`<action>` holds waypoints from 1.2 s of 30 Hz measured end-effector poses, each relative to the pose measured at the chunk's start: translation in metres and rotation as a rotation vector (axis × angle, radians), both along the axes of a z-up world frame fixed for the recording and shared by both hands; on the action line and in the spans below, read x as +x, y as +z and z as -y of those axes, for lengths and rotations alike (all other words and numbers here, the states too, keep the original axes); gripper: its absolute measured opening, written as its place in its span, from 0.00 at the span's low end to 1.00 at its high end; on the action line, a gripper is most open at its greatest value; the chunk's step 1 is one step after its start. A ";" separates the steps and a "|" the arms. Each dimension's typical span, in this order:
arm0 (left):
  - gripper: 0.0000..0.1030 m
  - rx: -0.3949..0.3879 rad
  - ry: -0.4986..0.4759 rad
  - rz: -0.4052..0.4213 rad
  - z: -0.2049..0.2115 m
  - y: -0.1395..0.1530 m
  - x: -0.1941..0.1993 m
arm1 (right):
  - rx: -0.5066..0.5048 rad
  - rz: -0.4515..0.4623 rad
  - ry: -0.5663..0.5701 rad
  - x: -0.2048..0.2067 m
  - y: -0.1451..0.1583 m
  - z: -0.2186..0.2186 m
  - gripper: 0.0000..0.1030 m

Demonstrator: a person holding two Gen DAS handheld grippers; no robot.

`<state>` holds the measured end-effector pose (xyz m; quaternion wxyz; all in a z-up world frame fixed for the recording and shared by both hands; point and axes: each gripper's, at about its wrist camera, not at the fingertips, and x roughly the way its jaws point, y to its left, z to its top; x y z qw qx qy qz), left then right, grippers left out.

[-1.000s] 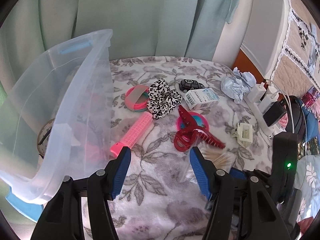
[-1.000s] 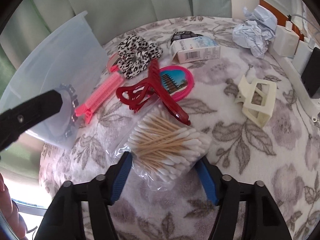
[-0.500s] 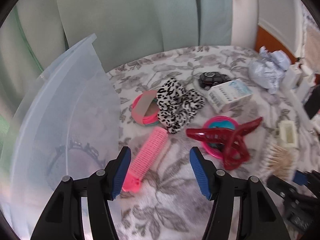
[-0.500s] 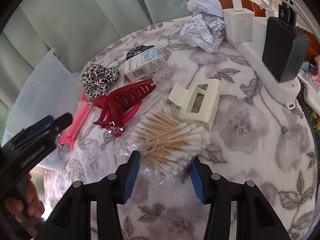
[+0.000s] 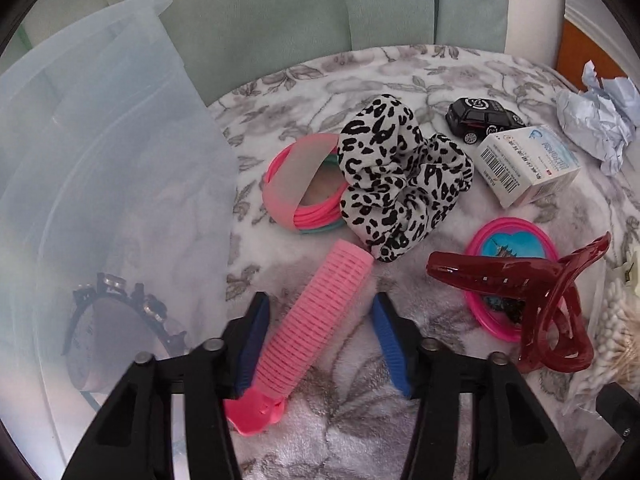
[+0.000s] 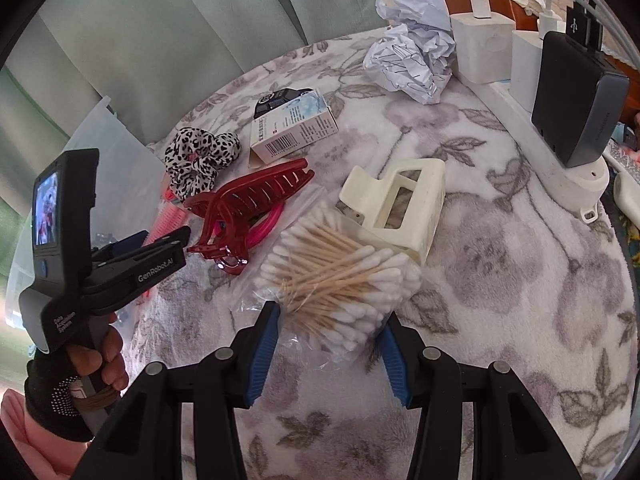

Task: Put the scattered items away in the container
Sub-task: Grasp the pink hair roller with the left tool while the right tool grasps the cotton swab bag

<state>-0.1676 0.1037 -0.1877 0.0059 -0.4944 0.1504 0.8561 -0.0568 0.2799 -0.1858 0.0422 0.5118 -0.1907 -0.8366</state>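
Since a second ago, both hands have closed in on their targets: the left gripper [image 5: 320, 344] has dropped toward the pink hair roller [image 5: 316, 328], and the right gripper [image 6: 328, 354] has come up around the bag of cotton swabs [image 6: 340, 276].

Left of the left gripper stands the clear plastic container [image 5: 100, 168], its wall just beside the left finger, with a dark round thing dimly seen through it. The roller lies lengthwise between the left jaws, which have just been closing; the left pad seems to touch its side while a gap shows at the right pad, so it is not yet clamped.

Both blue pads of the right gripper press the bag's sides, its jaws having narrowed just before: it is grasping the bag. Just beyond the bag lies a cream hair clip [image 6: 404, 204].

Ahead of the left gripper sit a leopard-print scrunchie [image 5: 400, 176], a red claw clip [image 5: 532, 300] on a pink round mirror [image 5: 508, 240], and a white box [image 5: 528, 164] bearing a barcode and small print too fine to read.

In the right wrist view the left gripper's body reads "GenRobot.AI".
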 end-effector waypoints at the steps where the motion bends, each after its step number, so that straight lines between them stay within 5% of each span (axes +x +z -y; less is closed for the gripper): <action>1: 0.41 -0.010 0.007 -0.008 0.000 0.000 0.001 | -0.001 -0.001 0.001 0.000 0.000 0.000 0.50; 9: 0.29 0.055 0.042 -0.027 0.008 0.013 0.013 | -0.008 -0.002 0.002 0.001 0.001 -0.002 0.50; 16: 0.26 0.273 0.019 0.055 0.013 0.027 0.022 | -0.007 0.003 0.009 0.003 0.002 -0.001 0.50; 26: 0.27 0.184 -0.011 0.053 0.006 0.017 0.027 | -0.001 0.010 0.022 0.003 0.001 0.002 0.54; 36: 0.40 0.154 0.009 0.098 0.006 -0.001 0.021 | 0.007 0.003 0.035 -0.006 0.000 0.007 0.67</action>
